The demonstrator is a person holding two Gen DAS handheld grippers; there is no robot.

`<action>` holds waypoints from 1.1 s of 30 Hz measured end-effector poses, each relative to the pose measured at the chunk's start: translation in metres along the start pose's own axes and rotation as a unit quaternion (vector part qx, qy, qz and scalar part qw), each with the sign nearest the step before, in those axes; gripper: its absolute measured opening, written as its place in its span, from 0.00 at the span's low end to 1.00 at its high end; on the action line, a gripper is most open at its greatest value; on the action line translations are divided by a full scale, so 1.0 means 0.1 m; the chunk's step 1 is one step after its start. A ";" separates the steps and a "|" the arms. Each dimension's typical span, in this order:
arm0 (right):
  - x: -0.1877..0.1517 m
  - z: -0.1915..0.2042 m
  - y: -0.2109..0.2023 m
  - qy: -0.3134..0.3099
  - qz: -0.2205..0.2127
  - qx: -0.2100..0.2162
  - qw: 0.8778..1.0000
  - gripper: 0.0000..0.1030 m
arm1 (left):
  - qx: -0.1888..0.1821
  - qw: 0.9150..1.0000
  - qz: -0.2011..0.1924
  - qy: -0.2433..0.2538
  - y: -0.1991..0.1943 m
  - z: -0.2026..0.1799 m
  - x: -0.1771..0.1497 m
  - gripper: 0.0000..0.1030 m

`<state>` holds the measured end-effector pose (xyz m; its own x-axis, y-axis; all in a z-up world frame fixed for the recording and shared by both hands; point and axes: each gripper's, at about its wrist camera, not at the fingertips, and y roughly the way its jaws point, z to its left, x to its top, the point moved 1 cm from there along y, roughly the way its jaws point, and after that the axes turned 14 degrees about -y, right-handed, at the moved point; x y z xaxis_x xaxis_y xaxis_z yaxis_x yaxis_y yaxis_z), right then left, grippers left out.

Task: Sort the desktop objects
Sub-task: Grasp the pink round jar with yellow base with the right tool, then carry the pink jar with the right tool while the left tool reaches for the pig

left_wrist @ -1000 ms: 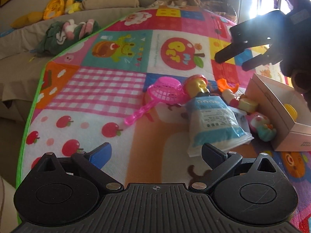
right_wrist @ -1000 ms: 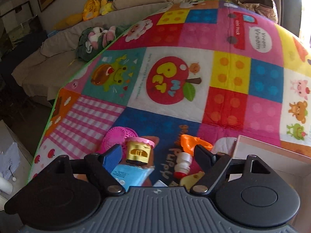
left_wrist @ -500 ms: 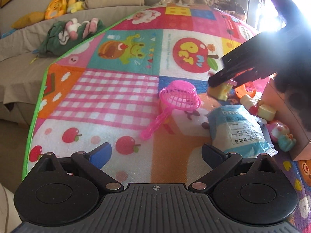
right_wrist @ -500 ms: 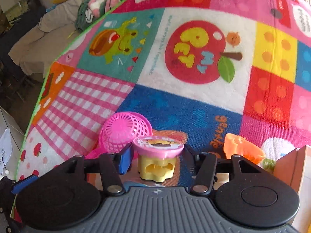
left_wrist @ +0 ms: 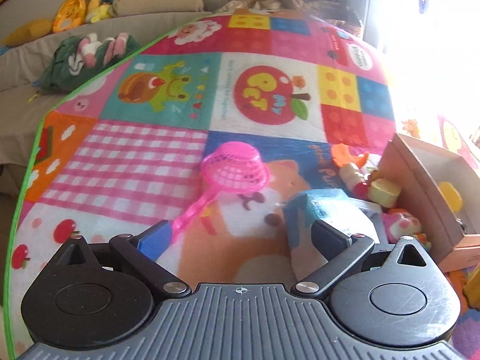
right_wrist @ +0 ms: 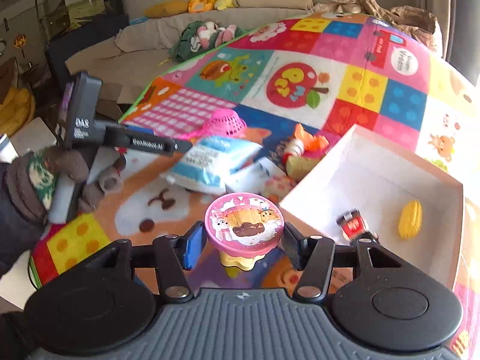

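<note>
My right gripper [right_wrist: 243, 243] is shut on a yellow toy cup with a pink lid [right_wrist: 243, 228] and holds it above the mat, left of an open cardboard box [right_wrist: 312, 180]. The box holds a yellow toy [right_wrist: 410, 218] and a small red item [right_wrist: 354, 225]. My left gripper [left_wrist: 240, 237] is open and empty, low over the mat; it also shows in the right wrist view [right_wrist: 177, 145]. Ahead of it lie a pink toy strainer [left_wrist: 234, 171], a blue-white packet [left_wrist: 327, 210], an orange toy [left_wrist: 349, 156] and small figures [left_wrist: 402, 225].
The colourful play mat [left_wrist: 150, 156] has a green edge at the left, where the surface drops off. A sofa with plush toys [left_wrist: 90, 3] stands behind. The box's side wall [left_wrist: 426, 192] rises at the right of the toy pile.
My right gripper closed on the pink-lidded cup, lifted it and drew back towards the box. My left gripper moved forward towards the blue-white packet.
</note>
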<state>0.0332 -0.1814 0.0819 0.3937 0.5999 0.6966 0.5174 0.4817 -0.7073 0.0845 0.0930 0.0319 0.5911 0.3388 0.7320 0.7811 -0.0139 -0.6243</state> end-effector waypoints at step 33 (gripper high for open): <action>-1.25 -0.22 -0.12 0.140 -0.046 -0.115 0.982 0.93 | 0.075 0.971 -0.064 0.217 0.29 -0.84 -0.43 1.00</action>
<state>-0.0055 -0.2762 0.0053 0.5138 0.3454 0.7853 0.7066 0.3488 -0.6157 0.0986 -0.0007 0.0056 0.5461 -0.0998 0.8318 0.8346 0.1513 -0.5298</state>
